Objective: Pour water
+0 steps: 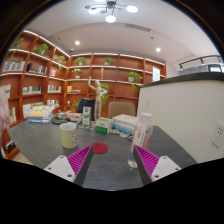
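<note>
Gripper view, single frame. The hand-held gripper is seen with its two white fingers spread apart, the magenta pads facing inward, nothing held between them; only the bare grey tabletop is framed in the gap

A pale green cylindrical cup with a ribbed wall is noted standing upright on the tabletop, ahead of the fingers and off toward the left finger, well apart from it. Its long axis is vertical, its mouth upward. Just beside it, toward the middle, a flat round red coaster or lid is seen lying on the table; which of the two it is cannot be told

Ahead of the right finger, near it, a pale translucent bottle-like container is seen standing upright; its contents cannot be read

Farther back, stacked books and boxes are recorded, and beyond them wooden wall shelves with potted plants. A white cabinet wall stands at the right

Judgement: the pour is not yet begun. The vessel to be grasped is judged to be the container ahead of the right finger, nearer than the cup; a slight rightward shift and a forward advance would be called for, the jaws kept level against a vertical axis
</note>
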`<state>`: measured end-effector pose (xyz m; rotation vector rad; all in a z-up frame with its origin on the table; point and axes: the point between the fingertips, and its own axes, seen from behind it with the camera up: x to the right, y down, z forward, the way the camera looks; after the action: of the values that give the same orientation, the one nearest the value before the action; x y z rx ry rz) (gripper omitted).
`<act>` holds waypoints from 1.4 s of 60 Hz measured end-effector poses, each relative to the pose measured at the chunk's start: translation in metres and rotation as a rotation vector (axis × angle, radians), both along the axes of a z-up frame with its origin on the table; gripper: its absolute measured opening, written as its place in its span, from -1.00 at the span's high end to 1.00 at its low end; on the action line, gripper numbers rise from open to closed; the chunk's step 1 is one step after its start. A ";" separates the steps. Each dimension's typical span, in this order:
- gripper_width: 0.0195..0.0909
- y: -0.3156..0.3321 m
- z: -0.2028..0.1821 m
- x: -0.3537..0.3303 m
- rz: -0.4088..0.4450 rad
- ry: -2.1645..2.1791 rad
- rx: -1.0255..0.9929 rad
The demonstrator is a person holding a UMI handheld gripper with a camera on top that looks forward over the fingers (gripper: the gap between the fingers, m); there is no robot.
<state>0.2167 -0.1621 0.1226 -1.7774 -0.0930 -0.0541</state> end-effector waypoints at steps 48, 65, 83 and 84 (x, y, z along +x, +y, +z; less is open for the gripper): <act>0.31 0.128 -0.025 0.120 -0.051 -0.028 0.077; 0.64 0.129 -0.025 0.113 -0.036 -0.034 0.033; 0.64 0.155 0.016 0.050 0.104 -0.786 0.068; 0.64 0.157 0.019 0.043 0.114 -0.832 0.076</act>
<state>0.2601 -0.0049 0.1421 -1.5675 -0.7763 -0.7026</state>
